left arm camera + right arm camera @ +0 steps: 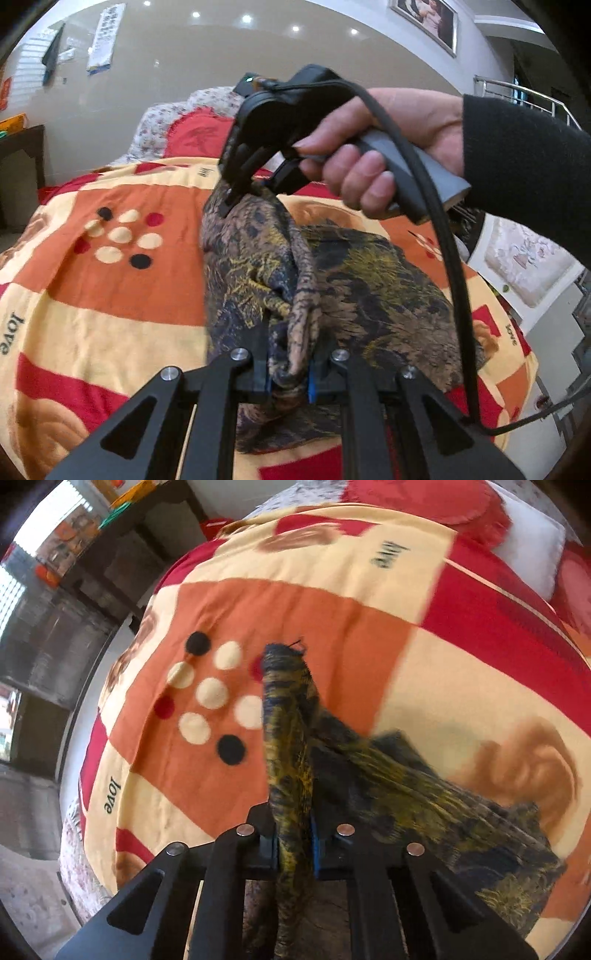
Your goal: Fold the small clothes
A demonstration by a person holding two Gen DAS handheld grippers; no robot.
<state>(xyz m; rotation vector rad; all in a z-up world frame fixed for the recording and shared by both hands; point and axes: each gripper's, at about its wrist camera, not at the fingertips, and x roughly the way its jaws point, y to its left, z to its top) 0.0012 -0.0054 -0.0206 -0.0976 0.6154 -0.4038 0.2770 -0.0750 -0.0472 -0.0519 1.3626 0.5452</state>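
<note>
The left claw [288,380] is pinching a bunched edge of a small dark cloth with yellow and brown patterns [351,291]. Its two fingers are closed tight on the cloth. The right claw [295,843] is squeezing another bunch of the same cloth [406,786], closed down hard on it too. In the left view, the right claw [231,201] is sitting at the far end of the cloth, and a hand [376,147] is holding its grey handle.

The cloth is lying crumpled near the middle of the bed, on a blanket with orange, red and cream squares [129,295]. A red pillow [199,136] is sitting at the far end.

It looks like the step is spreading or lifting the cloth before a fold. Next, both claws probably need to pull apart gently so the cloth is going flat, then bring one edge over to the other.
</note>
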